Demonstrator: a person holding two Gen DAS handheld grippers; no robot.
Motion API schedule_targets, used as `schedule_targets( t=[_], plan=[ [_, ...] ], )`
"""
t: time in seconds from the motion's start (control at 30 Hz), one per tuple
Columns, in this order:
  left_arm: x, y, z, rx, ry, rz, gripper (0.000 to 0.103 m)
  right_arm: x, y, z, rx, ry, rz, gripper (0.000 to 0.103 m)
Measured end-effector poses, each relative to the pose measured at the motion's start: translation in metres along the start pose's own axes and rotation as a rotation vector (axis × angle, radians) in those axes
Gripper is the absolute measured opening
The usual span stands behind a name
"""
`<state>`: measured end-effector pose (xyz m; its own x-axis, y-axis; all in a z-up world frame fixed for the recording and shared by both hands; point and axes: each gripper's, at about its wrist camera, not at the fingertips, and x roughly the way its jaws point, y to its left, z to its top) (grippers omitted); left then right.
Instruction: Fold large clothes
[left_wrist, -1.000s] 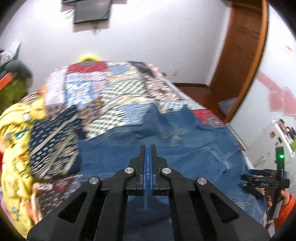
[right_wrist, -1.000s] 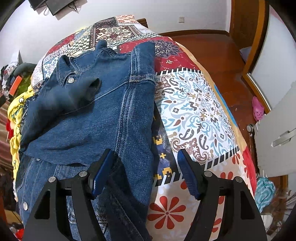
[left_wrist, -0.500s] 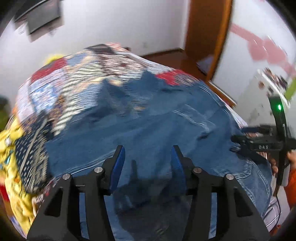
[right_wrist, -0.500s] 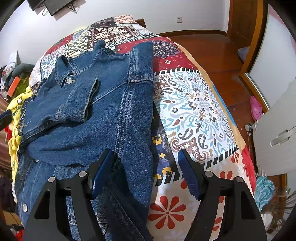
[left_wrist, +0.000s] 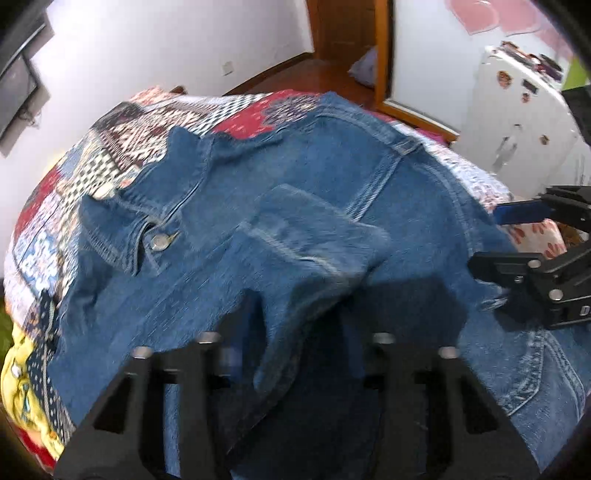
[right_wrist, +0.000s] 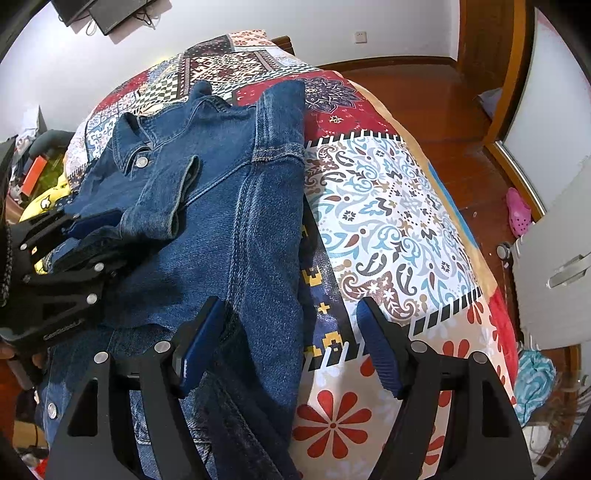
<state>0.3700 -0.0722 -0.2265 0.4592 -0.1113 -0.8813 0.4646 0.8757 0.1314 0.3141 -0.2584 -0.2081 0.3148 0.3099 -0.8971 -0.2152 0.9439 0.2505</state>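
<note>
Bed (right_wrist: 388, 206): patchwork quilt; my denim jacket (right_wrist: 236, 206) lies across it.
Progress: I judge one sleeve (right_wrist: 162, 199) folded across the body; other side and bottom fold remain.
Right gripper (right_wrist: 291, 350): jaws wide apart, straddling the jacket's right edge.
Left gripper (left_wrist: 295, 365): low over the denim, jaws apart, gripping nothing.

Both hand-held grippers (left_wrist: 295, 354) (right_wrist: 291, 347) wide open

Bright even daylight, left wrist view motion-blurred, right wrist view sharp, fisheye bending edges, dark vignetted corners
</note>
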Motion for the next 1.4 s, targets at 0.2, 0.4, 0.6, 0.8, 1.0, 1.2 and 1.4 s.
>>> schedule_targets(
  t=[0.2, 0.4, 0.6, 0.8, 1.0, 1.2, 1.4],
  plan=[
    [-0.04, 0.028, -0.009, -0.103, -0.113, 0.003, 0.004, 0.0, 0.0, 0.0, 0.0, -0.001, -0.005, 0.073],
    [-0.102, 0.083, -0.026, -0.26, -0.239, 0.021, 0.004, 0.0, 0.003, 0.001, -0.01, 0.002, -0.024, 0.073],
    [-0.144, 0.129, -0.071, -0.398, -0.308, 0.101, 0.004, -0.001, 0.006, 0.002, -0.016, -0.001, -0.047, 0.073],
    [-0.13, 0.169, -0.141, -0.579, -0.215, 0.145, 0.007, 0.0, 0.009, 0.002, -0.019, 0.002, -0.066, 0.073],
    [-0.099, 0.186, -0.219, -0.744, -0.037, 0.029, 0.024, 0.001, 0.012, 0.003, -0.022, 0.009, -0.078, 0.073],
    [-0.105, 0.197, -0.255, -0.799, 0.015, 0.122, 0.042, -0.001, 0.02, 0.008, -0.063, 0.009, -0.099, 0.073],
    [-0.12, 0.242, -0.231, -0.825, -0.073, 0.146, 0.049, -0.008, 0.026, 0.025, -0.089, -0.041, -0.096, 0.073]
  ],
)
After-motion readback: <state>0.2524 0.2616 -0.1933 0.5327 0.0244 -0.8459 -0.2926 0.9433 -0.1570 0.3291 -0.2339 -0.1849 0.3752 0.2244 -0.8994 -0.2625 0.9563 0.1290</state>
